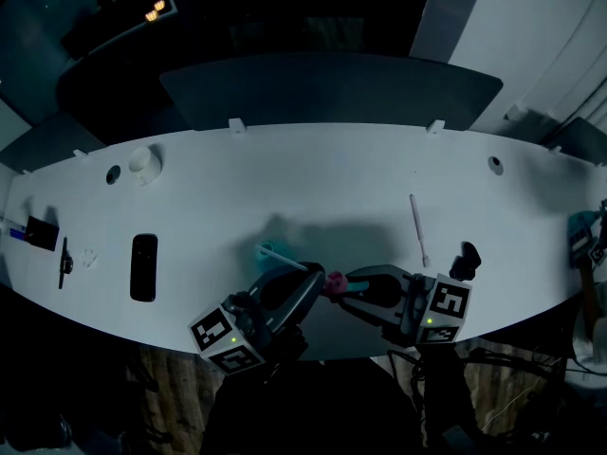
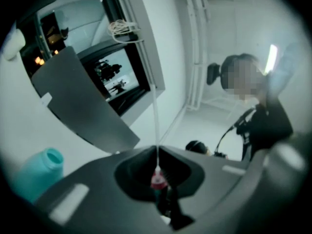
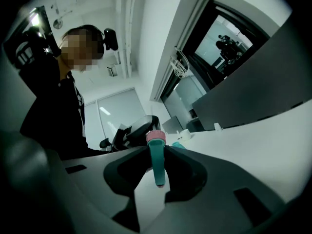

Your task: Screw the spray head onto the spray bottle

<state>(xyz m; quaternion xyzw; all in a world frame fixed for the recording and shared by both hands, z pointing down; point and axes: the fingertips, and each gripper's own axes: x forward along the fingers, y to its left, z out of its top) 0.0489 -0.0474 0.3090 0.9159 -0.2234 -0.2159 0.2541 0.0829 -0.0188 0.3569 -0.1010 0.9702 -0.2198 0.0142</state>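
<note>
Jaws of the right gripper (image 3: pixel 157 150) clamp the teal spray head (image 3: pixel 157 165), while the left gripper (image 2: pixel 157 149) pinches its white dip tube (image 2: pixel 155 116). The spray bottle (image 2: pixel 41 172) waits uncapped on the worktop (image 1: pixel 332 178) nearby. Next, likely: guiding the tube into the bottle's neck.
</note>
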